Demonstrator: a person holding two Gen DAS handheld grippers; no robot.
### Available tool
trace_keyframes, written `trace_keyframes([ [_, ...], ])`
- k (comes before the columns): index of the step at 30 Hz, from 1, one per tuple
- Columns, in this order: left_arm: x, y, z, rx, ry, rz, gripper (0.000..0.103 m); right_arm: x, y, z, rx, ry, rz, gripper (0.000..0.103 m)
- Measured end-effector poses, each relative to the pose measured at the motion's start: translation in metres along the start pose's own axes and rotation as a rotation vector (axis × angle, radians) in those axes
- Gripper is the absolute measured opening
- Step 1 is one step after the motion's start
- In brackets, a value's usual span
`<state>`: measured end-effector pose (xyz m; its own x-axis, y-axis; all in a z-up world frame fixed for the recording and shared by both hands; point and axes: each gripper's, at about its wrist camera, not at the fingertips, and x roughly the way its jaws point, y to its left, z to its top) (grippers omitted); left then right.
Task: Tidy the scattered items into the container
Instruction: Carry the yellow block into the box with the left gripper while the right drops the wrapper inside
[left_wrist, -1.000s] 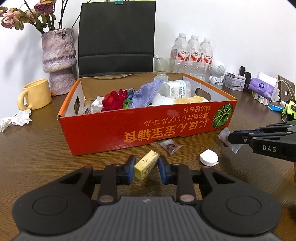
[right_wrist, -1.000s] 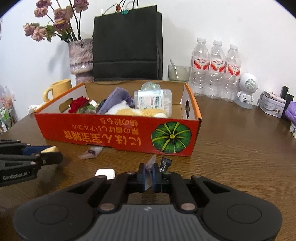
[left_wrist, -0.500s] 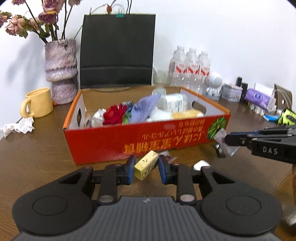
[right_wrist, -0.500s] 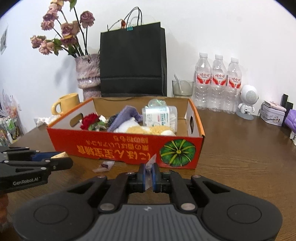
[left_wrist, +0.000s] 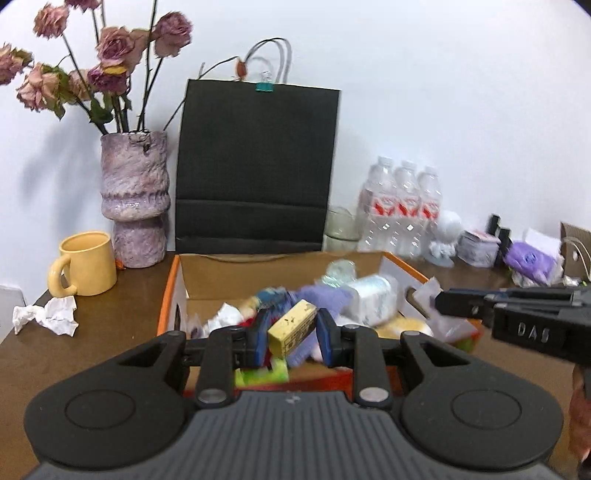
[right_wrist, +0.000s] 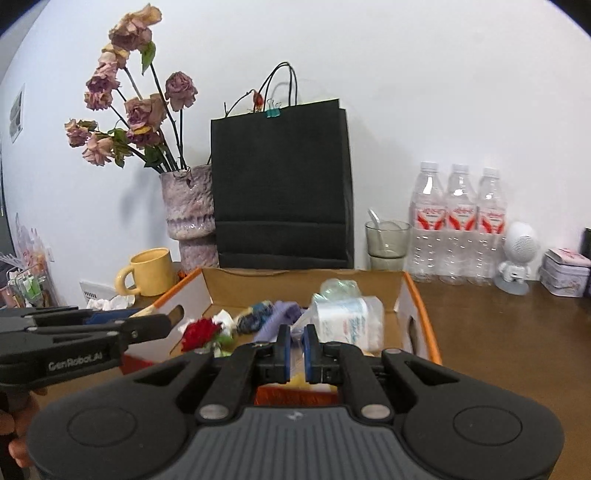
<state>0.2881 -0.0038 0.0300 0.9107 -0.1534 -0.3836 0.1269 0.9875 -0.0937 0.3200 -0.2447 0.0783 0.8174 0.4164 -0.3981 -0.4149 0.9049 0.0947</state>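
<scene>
My left gripper is shut on a small yellow block and holds it above the orange cardboard box. My right gripper is shut on a clear plastic wrapper, also above the box; the wrapper shows at its tip in the left wrist view. The box holds a red rose, a purple cloth, a white bottle and other items.
A black paper bag, a purple vase with dried roses and a yellow mug stand behind the box. Crumpled tissue lies at left. Water bottles, a glass and a white figurine stand at right.
Both grippers have risen from the table in front of the box and moved forward over it, each still holding its item.
</scene>
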Motion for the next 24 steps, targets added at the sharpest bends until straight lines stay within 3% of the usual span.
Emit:
trace_keyframes([
  [9,0.053,0.021,0.011,-0.007,0.042,0.008,0.027,0.072,0.002,0.011,-0.010,0.065,0.017,0.006],
  [17,0.073,0.022,0.013,0.008,0.066,0.018,0.028,0.095,-0.006,0.012,-0.009,0.107,-0.001,0.007],
  [19,0.074,0.022,0.013,0.006,0.079,0.033,0.046,0.095,-0.009,0.012,0.001,0.120,-0.016,0.013],
  [20,0.074,0.022,0.013,0.006,0.081,0.050,0.072,0.095,-0.011,0.013,0.004,0.127,-0.026,0.029],
  [21,0.072,0.021,0.014,0.011,0.077,0.077,0.090,0.095,-0.011,0.014,0.001,0.135,-0.035,0.058],
  [23,0.069,0.018,0.016,0.035,0.061,0.139,0.103,0.093,-0.012,0.015,-0.007,0.136,-0.069,0.088],
  [24,0.067,0.017,0.017,0.043,0.055,0.157,0.103,0.092,-0.012,0.016,-0.017,0.133,-0.096,0.092],
])
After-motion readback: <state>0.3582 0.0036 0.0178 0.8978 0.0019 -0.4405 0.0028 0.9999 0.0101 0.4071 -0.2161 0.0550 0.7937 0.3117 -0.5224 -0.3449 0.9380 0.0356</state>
